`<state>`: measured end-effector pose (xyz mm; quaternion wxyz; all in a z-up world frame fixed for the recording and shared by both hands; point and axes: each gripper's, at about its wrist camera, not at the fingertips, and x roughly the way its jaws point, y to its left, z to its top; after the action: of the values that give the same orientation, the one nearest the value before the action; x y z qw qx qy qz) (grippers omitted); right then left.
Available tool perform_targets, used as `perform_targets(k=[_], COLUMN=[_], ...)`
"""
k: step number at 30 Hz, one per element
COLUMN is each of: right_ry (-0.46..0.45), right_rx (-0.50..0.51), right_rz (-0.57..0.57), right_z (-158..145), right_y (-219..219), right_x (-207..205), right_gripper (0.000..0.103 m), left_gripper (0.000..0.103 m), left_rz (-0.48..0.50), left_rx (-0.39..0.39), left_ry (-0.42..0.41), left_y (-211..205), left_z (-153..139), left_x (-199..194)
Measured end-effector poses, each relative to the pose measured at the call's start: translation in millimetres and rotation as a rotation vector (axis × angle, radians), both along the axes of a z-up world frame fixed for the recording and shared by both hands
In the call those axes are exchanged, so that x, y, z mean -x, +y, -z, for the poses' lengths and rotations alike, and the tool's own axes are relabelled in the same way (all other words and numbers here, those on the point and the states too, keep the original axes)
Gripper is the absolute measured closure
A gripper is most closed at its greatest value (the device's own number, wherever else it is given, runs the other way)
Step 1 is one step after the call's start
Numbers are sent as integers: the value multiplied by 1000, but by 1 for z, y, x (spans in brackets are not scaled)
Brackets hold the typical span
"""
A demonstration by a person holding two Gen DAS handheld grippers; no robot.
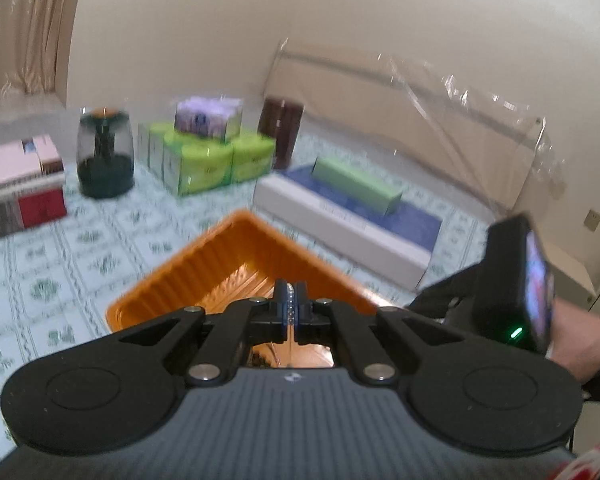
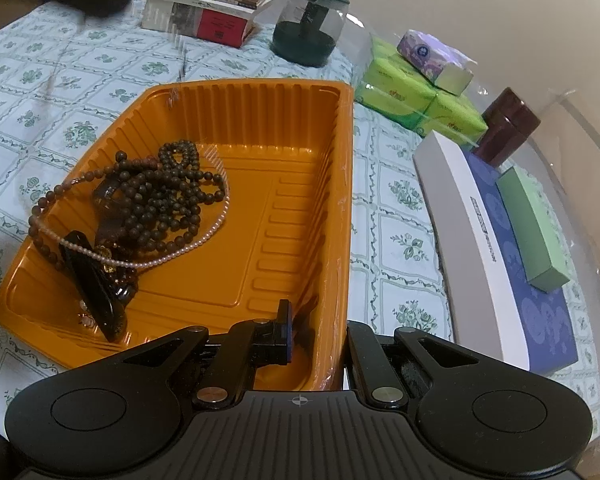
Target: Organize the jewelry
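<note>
The orange tray point(image 2: 260, 208) sits on the bench point(image 2: 28, 80), which is covered by a green floral cloth. Open cloth lies to the tray's left and beyond its far rim. To the right, only a narrow strip of cloth separates the tray's long wall from a white and blue box point(image 2: 500, 280) with a green carton point(image 2: 536, 232) lying on top.

Along the far edge of the bench stand stacked books point(image 2: 204, 12), a dark domed container point(image 2: 308, 28), green tissue packs point(image 2: 412, 100) with a purple tissue pack point(image 2: 432, 60) on top, and a brown jar point(image 2: 508, 128). Clear plastic sheeting point(image 1: 440, 96) rises behind the box.

Tray contents: dark bead strands point(image 2: 168, 192), a pearl strand point(image 2: 204, 236) and a black clip point(image 2: 96, 288), all gathered in the left half. One bead strand hangs over the left rim. The right half of the tray is bare.

The left gripper point(image 1: 291, 304) is above a corner of the tray, its jaws closed on a thin sparkling chain point(image 1: 290, 300). In the right wrist view, the chain trails down as a blurred line towards the tray's far rim.

The right gripper point(image 2: 316, 332) straddles the tray's near right wall, one finger point(image 2: 284, 328) inside and the other hidden outside. Its jaws are clamped on that wall.
</note>
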<state>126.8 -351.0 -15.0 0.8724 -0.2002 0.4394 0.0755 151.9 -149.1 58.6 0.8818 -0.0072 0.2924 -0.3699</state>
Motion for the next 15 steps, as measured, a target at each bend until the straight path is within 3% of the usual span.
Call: perform_targets(k=[6, 13, 15], right_ry=[4, 9, 10], right_rx=[-27, -45, -48], right_rz=[6, 17, 20], right_z=[3, 6, 6], right_y=[-6, -10, -11], right_x=[-2, -4, -4], right_gripper=[95, 94, 94], left_gripper=[101, 101, 95], left_rz=[-12, -11, -13], left_rx=[-39, -42, -49], left_ry=[24, 4, 9], left_y=[-1, -11, -14], left_z=[13, 4, 3], left_x=[-11, -22, -23])
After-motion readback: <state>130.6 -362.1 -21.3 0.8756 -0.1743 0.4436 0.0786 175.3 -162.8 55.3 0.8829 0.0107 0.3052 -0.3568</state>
